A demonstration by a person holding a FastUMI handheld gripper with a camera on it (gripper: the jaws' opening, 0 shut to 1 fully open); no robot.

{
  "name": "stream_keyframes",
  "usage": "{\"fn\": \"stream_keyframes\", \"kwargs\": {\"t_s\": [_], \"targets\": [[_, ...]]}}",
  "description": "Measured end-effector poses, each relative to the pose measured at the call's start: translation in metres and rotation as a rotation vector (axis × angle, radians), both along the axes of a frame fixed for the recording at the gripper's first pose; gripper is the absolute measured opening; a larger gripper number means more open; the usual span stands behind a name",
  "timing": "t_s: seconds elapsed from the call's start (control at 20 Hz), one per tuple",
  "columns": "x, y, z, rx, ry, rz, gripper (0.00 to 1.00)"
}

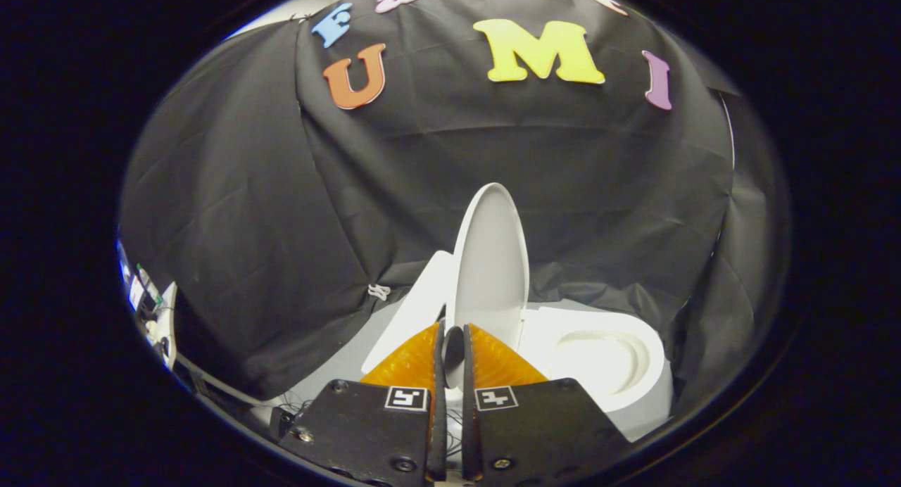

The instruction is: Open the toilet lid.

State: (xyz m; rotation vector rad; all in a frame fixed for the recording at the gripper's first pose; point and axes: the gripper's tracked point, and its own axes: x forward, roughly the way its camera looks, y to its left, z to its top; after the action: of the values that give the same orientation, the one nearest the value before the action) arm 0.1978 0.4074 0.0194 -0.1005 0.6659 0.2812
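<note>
The white toilet lid (pixel 490 262) stands raised almost upright, seen nearly edge-on, just ahead of my fingers. Its lower rim runs down into the narrow gap between them. My gripper (pixel 454 330) is shut, and both fingers seem to press on that rim, which looks dark in their shadow. To the right of the lid lies the white toilet seat (pixel 598 360) with its oval opening uncovered. A white slanted part of the toilet body (pixel 415 311) rises to the left of the lid.
The booth's black cloth wall (pixel 281 226) hangs close behind and around the toilet. A small white cord knot (pixel 379 291) sits on the cloth left of the lid. A white frame with cables (pixel 151 311) stands far to the left.
</note>
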Motion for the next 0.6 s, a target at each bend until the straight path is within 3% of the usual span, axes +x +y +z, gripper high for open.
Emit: {"fn": "stream_keyframes", "kwargs": {"t_s": [0.3,0.6], "targets": [[0.003,0.034,-0.012,-0.086,-0.027,-0.015,0.11],[0.002,0.033,-0.012,-0.182,-0.053,-0.028,0.12]]}}
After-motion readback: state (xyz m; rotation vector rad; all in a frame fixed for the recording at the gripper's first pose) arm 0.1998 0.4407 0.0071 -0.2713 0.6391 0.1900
